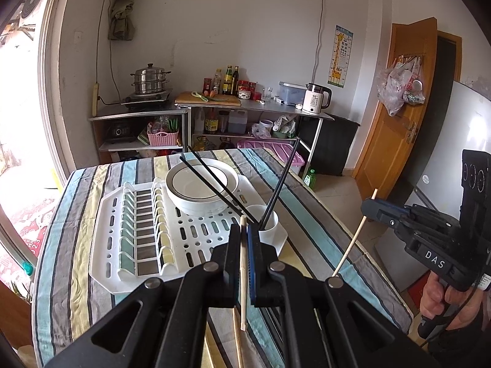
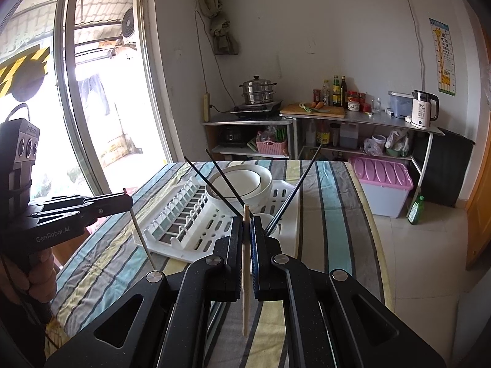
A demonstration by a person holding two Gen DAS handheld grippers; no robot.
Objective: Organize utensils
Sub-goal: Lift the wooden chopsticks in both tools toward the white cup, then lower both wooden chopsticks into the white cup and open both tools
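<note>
My left gripper [image 1: 244,230] is shut on a pale wooden chopstick [image 1: 243,276], held upright above the table's near edge. My right gripper [image 2: 247,224] is shut on another wooden chopstick [image 2: 245,276]; it also shows in the left wrist view [image 1: 366,207], with its chopstick [image 1: 353,239] slanting down. The left gripper shows in the right wrist view [image 2: 127,202]. A white utensil cup [image 1: 267,220] on the drying rack [image 1: 122,239] holds three black chopsticks [image 1: 282,184]. Another wooden chopstick [image 1: 237,337] lies on the table below the left gripper.
Stacked white bowls [image 1: 202,190] sit on the rack behind the cup. The table has a striped cloth [image 1: 76,199]. Behind are a counter with a steamer pot [image 1: 150,79], bottles and a kettle [image 1: 316,98]. A pink-lidded bin [image 2: 383,184] and a green bottle [image 2: 415,210] stand on the floor.
</note>
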